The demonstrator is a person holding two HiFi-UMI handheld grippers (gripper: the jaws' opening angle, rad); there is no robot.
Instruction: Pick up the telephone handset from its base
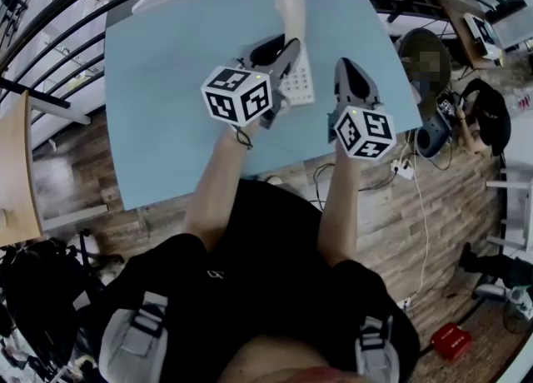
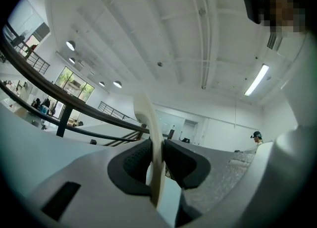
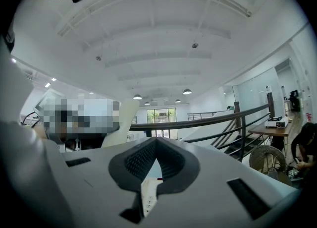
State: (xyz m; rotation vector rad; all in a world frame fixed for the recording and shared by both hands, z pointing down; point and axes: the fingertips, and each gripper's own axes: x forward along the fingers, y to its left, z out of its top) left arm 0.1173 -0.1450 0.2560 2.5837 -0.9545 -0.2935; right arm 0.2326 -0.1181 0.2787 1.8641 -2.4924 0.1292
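Surface (image 1: 166,65) first: the pale blue top is broad, but the telephone base (image 1: 300,83) sits toward its 12 o'clock half, with a railing and a lower floor beyond. A handset that slips here could skid off the far edge. The base looks light and nothing pins it down. The right gripper (image 1: 346,67) hovers at the base's 3 o'clock, its fingers (image 3: 141,160) pressed together on nothing, so it gives no steadying. No cord can be made out, but if one runs to the base, a tug would likely drag or tip it.

The handset (image 1: 291,8) is in the left gripper (image 1: 283,50) and reaches past the base toward 12 o'clock. Whether it is fully clear of the cradle cannot be told. The left fingers (image 2: 136,162) are clamped across its thin edge — a narrow hold, with much of its length standing beyond the grip. That seems the main hazard: the smooth plastic could pivot or slide between the pads if the wrist rolls or jerks, and the free end might knock the base.
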